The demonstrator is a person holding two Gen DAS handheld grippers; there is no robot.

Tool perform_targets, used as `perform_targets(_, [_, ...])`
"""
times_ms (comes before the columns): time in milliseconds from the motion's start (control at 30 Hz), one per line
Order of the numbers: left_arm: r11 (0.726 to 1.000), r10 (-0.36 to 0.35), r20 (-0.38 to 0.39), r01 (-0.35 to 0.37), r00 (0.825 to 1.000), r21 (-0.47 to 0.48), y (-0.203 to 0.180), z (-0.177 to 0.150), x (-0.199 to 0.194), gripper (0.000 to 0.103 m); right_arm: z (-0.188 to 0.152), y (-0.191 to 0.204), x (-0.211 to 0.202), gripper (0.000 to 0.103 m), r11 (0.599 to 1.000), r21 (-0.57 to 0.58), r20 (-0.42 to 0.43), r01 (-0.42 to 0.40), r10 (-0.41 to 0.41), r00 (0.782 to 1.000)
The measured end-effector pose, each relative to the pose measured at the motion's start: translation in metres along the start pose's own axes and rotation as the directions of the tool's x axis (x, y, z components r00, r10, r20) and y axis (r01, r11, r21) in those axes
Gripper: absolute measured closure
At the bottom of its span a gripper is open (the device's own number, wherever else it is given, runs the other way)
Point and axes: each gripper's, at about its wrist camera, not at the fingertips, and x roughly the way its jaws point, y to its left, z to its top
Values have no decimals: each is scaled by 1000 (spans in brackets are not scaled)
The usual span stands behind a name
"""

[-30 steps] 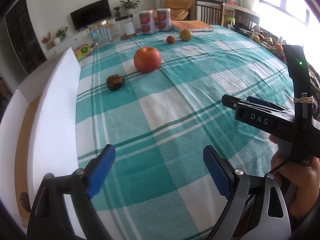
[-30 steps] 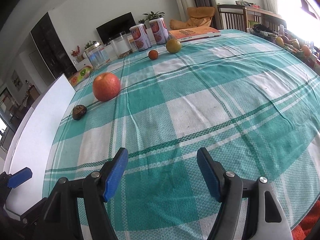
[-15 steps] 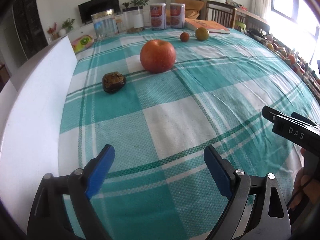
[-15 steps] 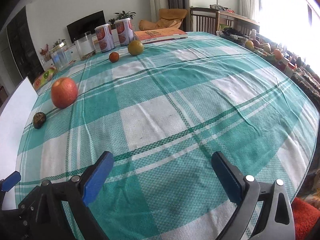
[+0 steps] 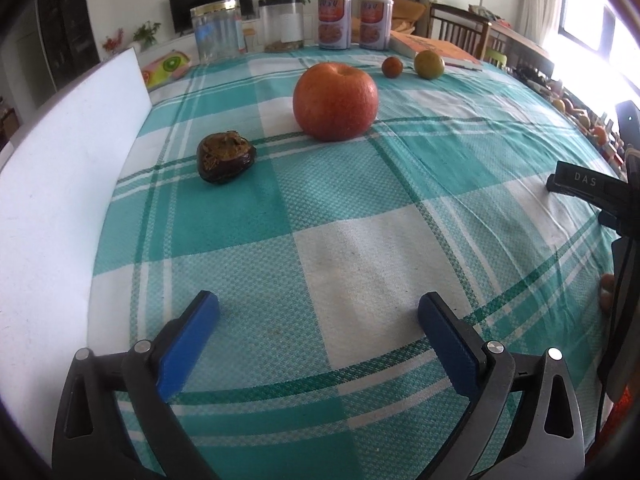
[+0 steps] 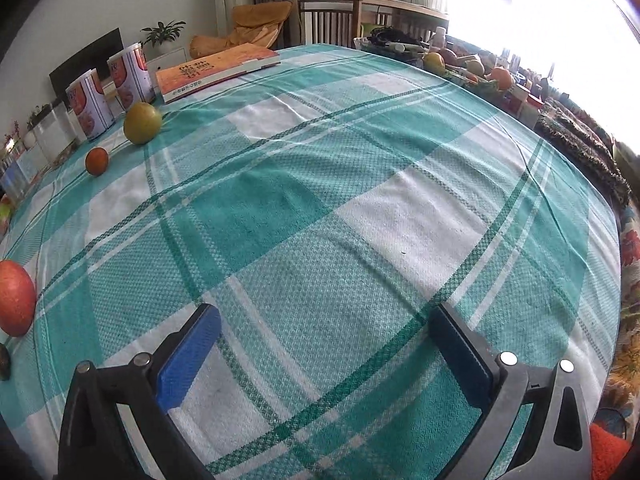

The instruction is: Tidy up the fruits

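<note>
A big red apple (image 5: 335, 101) sits on the teal checked tablecloth (image 5: 360, 216) ahead of my open, empty left gripper (image 5: 318, 320). A dark wrinkled fruit (image 5: 225, 156) lies left of it. Farther back are a small orange fruit (image 5: 391, 67) and a yellow-green fruit (image 5: 429, 64). My right gripper (image 6: 324, 332) is open and empty over the cloth. In its view the yellow-green fruit (image 6: 142, 123) and small orange fruit (image 6: 97, 161) are far left, and the apple (image 6: 15, 297) is at the left edge.
A white foam board (image 5: 60, 184) stands along the table's left side. Two cans (image 5: 354, 21), glass jars (image 5: 218, 35) and an orange book (image 6: 214, 70) line the far edge. A cluttered tray with fruit (image 6: 472, 70) is at the far right.
My left gripper has moved forward toward the apple and dark fruit, which look larger. My right gripper has swung right, so the fruits slid to its left edge.
</note>
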Motion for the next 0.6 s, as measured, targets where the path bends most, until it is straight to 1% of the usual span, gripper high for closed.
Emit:
perform_targets(267, [1000,8,-3,-8,1000,-3,0,0,1,0,0,0,0,0,1000,-1,0,1,-1,1000])
perform_targets(600, [1000,10,-2,-10,1000,-3,0,0,1,0,0,0,0,0,1000,0,0,1,-1,1000])
